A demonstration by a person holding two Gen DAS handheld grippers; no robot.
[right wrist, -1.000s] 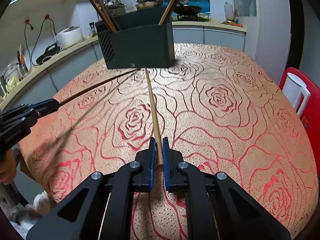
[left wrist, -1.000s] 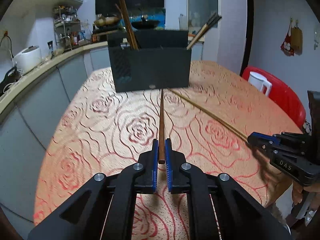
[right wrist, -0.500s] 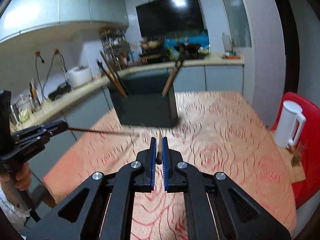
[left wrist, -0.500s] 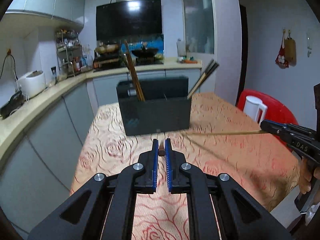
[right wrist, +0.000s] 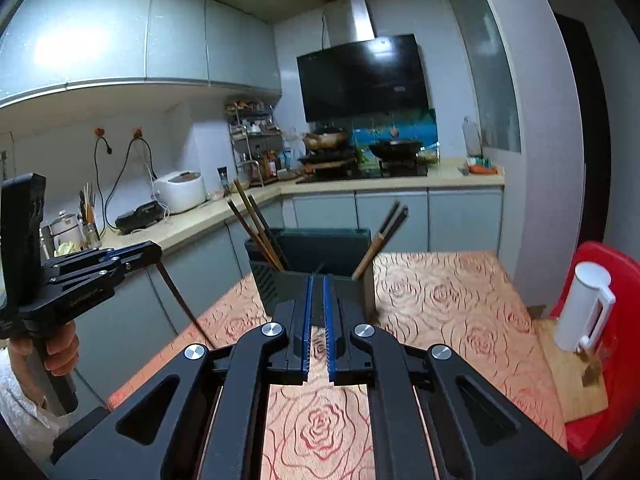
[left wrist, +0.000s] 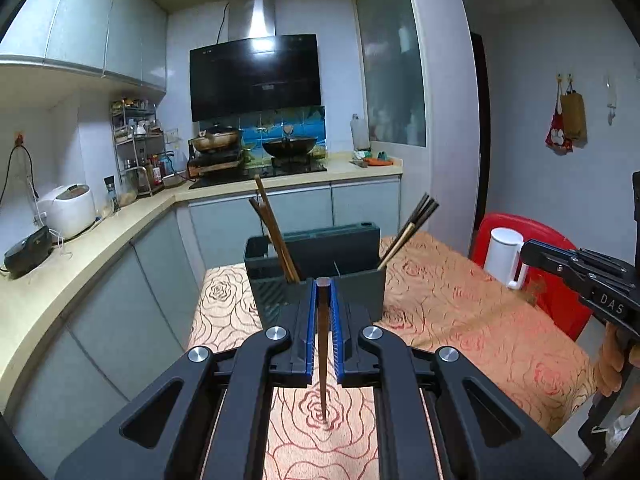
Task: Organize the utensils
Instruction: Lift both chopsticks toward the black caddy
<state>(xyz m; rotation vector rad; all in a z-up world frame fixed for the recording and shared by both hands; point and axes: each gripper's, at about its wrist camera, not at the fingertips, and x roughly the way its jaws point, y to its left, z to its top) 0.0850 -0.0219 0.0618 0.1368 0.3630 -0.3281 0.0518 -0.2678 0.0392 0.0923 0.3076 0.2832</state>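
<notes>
A: Both wrist views are dim and cool, lit from overhead. Strong fisheye bend, black vignette in the corners.

B: Glare?

A: A hot patch on the upper cabinet doors (right wrist: 80,48) in the right view, and a lamp reflection on the range hood glass (left wrist: 260,46) in the left (small, not clipping much else).

B: Focus?

A: Mostly sharp. The tablecloth (left wrist: 460,312) pattern is crisp up close. The holder's (right wrist: 320,252) chopsticks look slightly soft in the right view. Noise in the dark doorway. Shadows are soft and faint.
</notes>
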